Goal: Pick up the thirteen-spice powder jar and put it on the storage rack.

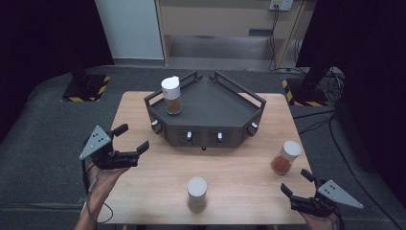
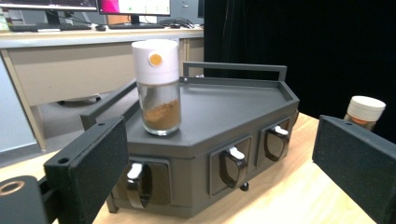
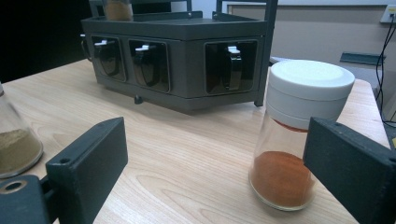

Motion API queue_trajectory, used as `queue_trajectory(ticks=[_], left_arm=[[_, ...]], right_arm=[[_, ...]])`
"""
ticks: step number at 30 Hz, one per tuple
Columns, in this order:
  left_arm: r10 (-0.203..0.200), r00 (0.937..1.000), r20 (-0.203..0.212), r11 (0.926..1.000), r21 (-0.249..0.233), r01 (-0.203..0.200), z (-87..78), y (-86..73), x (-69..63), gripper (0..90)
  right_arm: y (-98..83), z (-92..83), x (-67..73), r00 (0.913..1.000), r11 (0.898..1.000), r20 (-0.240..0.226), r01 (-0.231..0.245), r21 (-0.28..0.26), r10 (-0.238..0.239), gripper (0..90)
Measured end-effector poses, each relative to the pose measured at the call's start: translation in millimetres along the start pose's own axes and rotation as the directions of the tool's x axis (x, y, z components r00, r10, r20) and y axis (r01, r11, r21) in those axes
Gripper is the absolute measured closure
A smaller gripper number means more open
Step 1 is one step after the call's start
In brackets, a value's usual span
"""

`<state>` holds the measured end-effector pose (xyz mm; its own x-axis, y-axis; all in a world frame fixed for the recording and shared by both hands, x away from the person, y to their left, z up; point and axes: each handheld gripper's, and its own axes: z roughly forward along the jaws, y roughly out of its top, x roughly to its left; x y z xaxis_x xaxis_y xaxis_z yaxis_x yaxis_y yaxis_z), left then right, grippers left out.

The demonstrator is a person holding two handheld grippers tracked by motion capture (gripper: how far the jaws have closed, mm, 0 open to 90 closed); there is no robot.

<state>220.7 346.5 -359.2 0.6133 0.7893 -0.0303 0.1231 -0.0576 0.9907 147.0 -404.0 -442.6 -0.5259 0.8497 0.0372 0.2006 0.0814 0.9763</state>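
Both tools hang released, matte black jaws spread wide. Ahead of the left tool (image 1: 128, 140) a dark angular rack (image 2: 224, 112) carries a white-capped glass jar (image 2: 157, 86) of brown powder. Just before the right tool (image 1: 298, 183) an orange-powder jar (image 3: 294, 135) stands on the pale woodgrain surface (image 3: 187, 154); a tan-powder jar (image 1: 197, 194) stands to its left.

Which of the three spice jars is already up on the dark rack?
The jar with brown powder, standing at the rack's left corner; the other two stand on the table.
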Motion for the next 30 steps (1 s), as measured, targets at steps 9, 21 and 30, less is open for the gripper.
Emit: queue_trajectory(ticks=[9, 21, 30], left_arm=[[-0.014, 0.9999, -0.009, 0.9996, 0.023, 0.014, -3.6, -22.3, -6.5, 2.6], [-0.029, 0.9996, -0.001, 0.9986, 0.045, 0.029, -8.6, -48.6, -7.2, 2.6], [-0.022, 0.9995, 0.023, 0.9981, 0.058, 0.020, -12.5, -66.2, -7.8, 2.6]], right_arm=[[0.4, 0.2, 0.5, 1.0000, 1.000, 0.002, 0.001, 0.002, -0.001, 6.5], [0.4, -0.2, 0.5, 1.0000, 1.000, 0.002, 0.002, 0.002, -0.002, 6.5], [0.4, 0.0, 0.5, 1.0000, 1.000, 0.002, 0.005, 0.002, -0.005, 6.6]])
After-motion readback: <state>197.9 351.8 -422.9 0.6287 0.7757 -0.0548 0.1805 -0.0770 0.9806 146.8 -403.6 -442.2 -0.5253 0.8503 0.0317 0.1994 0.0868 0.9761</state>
